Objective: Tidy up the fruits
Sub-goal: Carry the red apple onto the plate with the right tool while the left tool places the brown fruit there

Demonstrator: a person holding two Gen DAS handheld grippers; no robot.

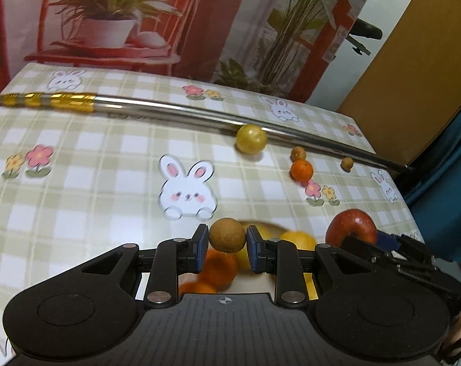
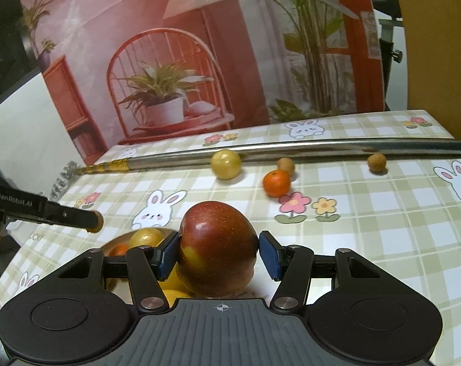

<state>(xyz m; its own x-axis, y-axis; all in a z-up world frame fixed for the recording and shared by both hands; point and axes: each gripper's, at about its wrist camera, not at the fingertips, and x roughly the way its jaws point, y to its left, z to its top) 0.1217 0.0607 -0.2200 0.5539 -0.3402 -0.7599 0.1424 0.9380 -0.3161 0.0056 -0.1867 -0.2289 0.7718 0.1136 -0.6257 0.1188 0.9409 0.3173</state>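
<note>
While the left gripper [image 1: 227, 244] has its jaws closed on a small brown round fruit [image 1: 227, 235], pinched at its sides by the blue pads and held above a shallow bowl [image 2: 114, 245] low in the frame, the right gripper [image 2: 219, 251] carries a large red apple [image 2: 218, 244]; its left pad presses the apple's side, but a sliver of gap shows at the right pad, so I cannot tell whether that grip is fully closed. In the right wrist view the apple sits low in the centre, above or just beside the same bowl, which holds a yellow fruit [image 2: 145, 237], at least one small orange fruit [image 2: 120, 248] and more yellow beneath the apple; the exact count inside is hidden by the grippers and blurred. Further out, on the checked table [image 1: 93, 183], four fruits remain loose in the upper right of the left wrist view: one yellow round fruit [image 1: 251, 139] touching a long metal rod [image 1: 169, 109], one small orange [image 1: 301, 170], and two small brown fruits [image 1: 298, 153] [image 1: 347, 163], one just behind the orange and one near the rod. By my judgement the task is past halfway: several fruits are gathered, two are in hand near the bowl awaiting release, and four are left to collect
</note>
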